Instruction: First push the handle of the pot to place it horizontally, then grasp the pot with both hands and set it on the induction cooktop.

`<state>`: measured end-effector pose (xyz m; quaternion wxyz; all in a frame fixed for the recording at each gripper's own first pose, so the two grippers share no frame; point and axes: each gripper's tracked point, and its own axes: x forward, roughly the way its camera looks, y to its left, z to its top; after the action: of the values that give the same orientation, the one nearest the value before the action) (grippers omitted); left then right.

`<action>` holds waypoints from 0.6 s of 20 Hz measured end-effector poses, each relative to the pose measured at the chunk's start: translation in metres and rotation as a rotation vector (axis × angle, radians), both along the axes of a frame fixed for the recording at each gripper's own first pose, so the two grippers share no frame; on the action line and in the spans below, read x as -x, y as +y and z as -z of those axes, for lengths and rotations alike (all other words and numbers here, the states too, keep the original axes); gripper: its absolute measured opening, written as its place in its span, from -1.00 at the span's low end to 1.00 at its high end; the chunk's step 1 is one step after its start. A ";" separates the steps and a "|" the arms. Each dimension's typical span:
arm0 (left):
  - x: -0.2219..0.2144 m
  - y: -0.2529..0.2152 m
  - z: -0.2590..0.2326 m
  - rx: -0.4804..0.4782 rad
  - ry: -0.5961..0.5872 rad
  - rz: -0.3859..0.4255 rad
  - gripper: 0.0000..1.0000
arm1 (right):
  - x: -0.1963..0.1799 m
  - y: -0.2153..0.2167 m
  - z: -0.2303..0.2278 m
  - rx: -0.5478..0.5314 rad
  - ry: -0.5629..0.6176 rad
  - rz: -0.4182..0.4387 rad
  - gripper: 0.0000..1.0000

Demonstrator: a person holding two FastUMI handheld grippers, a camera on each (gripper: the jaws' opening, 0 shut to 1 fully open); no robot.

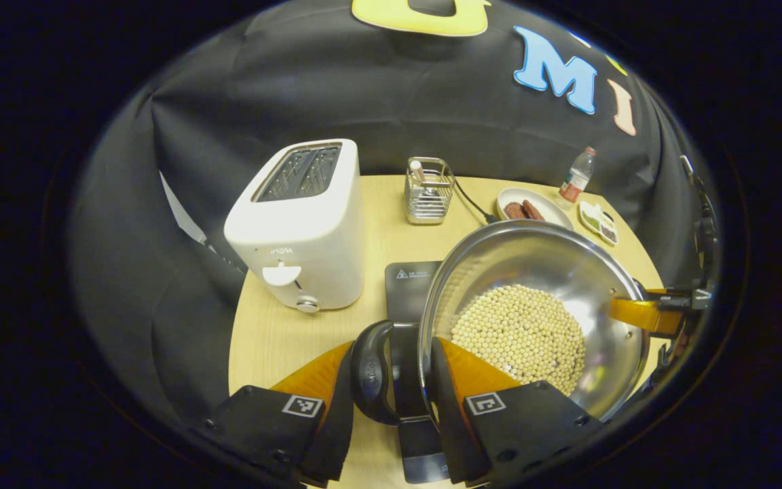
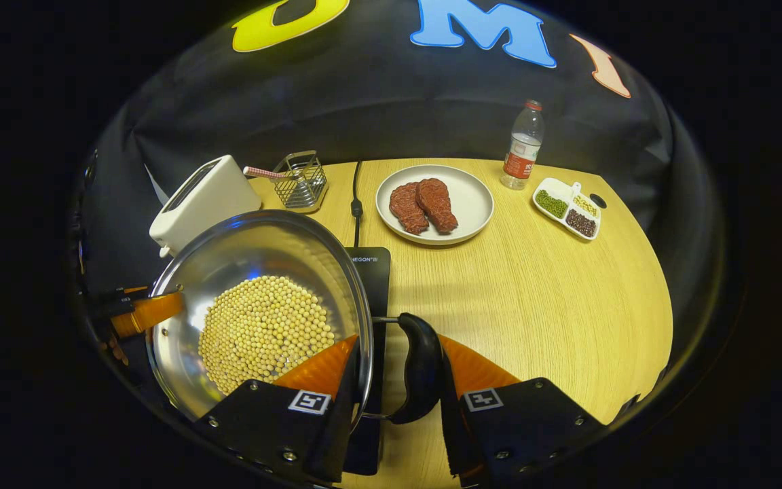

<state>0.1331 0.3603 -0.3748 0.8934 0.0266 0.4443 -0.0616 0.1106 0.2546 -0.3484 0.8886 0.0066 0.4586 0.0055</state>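
Two grippers grip pot (image 2: 262,305), bean-filled, over cooktop (image 2: 372,272): left gripper (image 1: 391,380) closed across rim + handle at 9 o'clock, right gripper (image 2: 398,380) likewise at 3. Likely heavy, slick steel; keep level.

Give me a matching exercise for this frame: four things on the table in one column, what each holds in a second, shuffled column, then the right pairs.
Things
1. pot
2. round plate
3. divided dish
4. wire basket

Contents
A. two reddish-brown pieces of meat
B. a heap of pale yellow beans
C. a striped straw sticking out
D. separate portions of green, dark and pale grains

Pairs: 1-B, 2-A, 3-D, 4-C
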 end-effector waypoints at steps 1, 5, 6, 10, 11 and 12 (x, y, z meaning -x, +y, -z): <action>-0.002 0.001 0.003 -0.002 -0.001 0.002 0.24 | -0.001 0.001 0.002 -0.004 0.002 0.004 0.14; -0.003 0.002 0.011 -0.003 0.004 0.004 0.18 | -0.003 0.002 0.007 0.007 -0.006 0.001 0.14; -0.003 0.003 0.012 0.001 0.004 0.002 0.18 | -0.004 0.002 0.009 0.006 -0.009 0.003 0.13; -0.005 0.006 0.018 0.000 0.004 0.006 0.24 | -0.004 0.005 0.014 0.004 -0.008 0.009 0.14; -0.005 0.007 0.019 0.000 0.004 0.006 0.24 | -0.004 0.005 0.016 0.003 -0.005 0.011 0.14; -0.005 0.007 0.021 0.000 0.005 0.007 0.24 | -0.004 0.005 0.018 0.002 -0.004 0.013 0.13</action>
<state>0.1378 0.3670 -0.3958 0.8920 0.0281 0.4464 -0.0650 0.1142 0.2600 -0.3660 0.8896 0.0086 0.4567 -0.0008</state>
